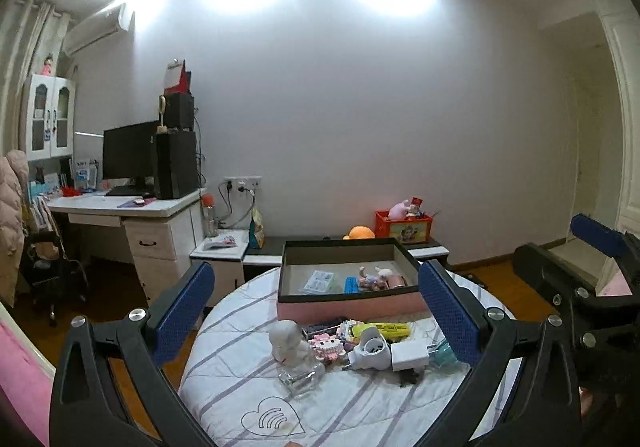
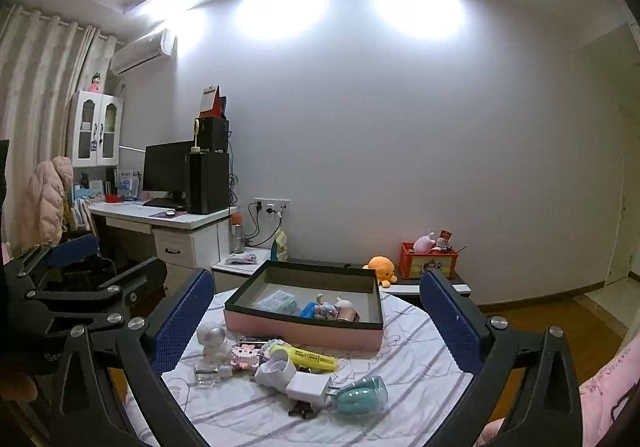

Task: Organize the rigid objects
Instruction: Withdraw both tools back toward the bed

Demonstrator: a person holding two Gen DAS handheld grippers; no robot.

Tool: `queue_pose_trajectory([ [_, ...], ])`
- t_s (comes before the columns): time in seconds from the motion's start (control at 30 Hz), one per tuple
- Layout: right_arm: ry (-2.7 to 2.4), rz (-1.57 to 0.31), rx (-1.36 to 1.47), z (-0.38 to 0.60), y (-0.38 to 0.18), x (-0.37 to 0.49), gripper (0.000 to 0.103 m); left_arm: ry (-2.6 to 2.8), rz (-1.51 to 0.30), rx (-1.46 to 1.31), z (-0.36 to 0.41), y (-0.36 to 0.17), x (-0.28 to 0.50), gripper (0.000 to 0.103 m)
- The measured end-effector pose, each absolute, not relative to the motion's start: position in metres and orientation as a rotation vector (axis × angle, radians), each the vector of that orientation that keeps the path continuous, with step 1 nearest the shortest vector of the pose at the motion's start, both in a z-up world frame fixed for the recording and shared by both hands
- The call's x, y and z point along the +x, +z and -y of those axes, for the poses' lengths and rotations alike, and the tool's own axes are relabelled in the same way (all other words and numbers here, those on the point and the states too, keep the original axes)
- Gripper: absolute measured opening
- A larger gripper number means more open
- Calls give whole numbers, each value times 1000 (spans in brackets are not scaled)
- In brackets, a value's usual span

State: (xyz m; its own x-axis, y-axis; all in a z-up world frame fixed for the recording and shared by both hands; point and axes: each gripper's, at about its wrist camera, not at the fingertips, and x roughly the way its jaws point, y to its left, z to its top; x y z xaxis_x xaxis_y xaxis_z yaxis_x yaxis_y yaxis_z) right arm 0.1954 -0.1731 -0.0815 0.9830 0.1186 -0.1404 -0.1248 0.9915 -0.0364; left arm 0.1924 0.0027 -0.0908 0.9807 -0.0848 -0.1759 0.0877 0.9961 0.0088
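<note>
Left tongs [image 1: 316,321] spread wide, nothing between the blue pads, held above the near edge of the round surface [image 1: 248,327] with its white, grey-striped cloth; right tongs [image 2: 316,321] likewise released and empty, raised over the same heap from the other side. Directly ahead of both, a loose cluster waiting to be sorted: white plastic astronaut figure [image 2: 211,341] standing at the left, small clear glass bottle [image 2: 208,371] lying just before it, pink-and-white block figure [image 2: 245,355] beside that, yellow highlighter pen [image 2: 310,358] lying flat, white rounded plug device [image 2: 276,367] touching a white square charger [image 2: 309,387], small black clip [image 2: 301,411] at the front, teal object in a clear shell [image 2: 360,395] at the right. Behind the cluster, shallow pink cardboard box with a dark rim [image 2: 304,333], open, already holding a clear packet [image 2: 277,303], a blue block [image 2: 309,310], a small pale doll figure [image 2: 326,309] and a rose-gold piece [image 2: 347,314]. Judged from that: task begun but well short of done, a few pieces boxed, roughly twice as many left outside. All hard, small, crowded together and partly touching, so probably awkward to single out cleanly
</note>
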Motion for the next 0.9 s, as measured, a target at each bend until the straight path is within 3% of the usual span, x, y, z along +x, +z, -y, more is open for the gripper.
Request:
queue_pose_trajectory([
  [0.5, 110, -146, -58, 172, -94, 188, 103, -58, -193, 65, 2, -103, 189, 103],
  [0.9, 100, -344, -15, 187, -154, 234, 103, -92, -460, 41, -15, -177, 242, 103],
])
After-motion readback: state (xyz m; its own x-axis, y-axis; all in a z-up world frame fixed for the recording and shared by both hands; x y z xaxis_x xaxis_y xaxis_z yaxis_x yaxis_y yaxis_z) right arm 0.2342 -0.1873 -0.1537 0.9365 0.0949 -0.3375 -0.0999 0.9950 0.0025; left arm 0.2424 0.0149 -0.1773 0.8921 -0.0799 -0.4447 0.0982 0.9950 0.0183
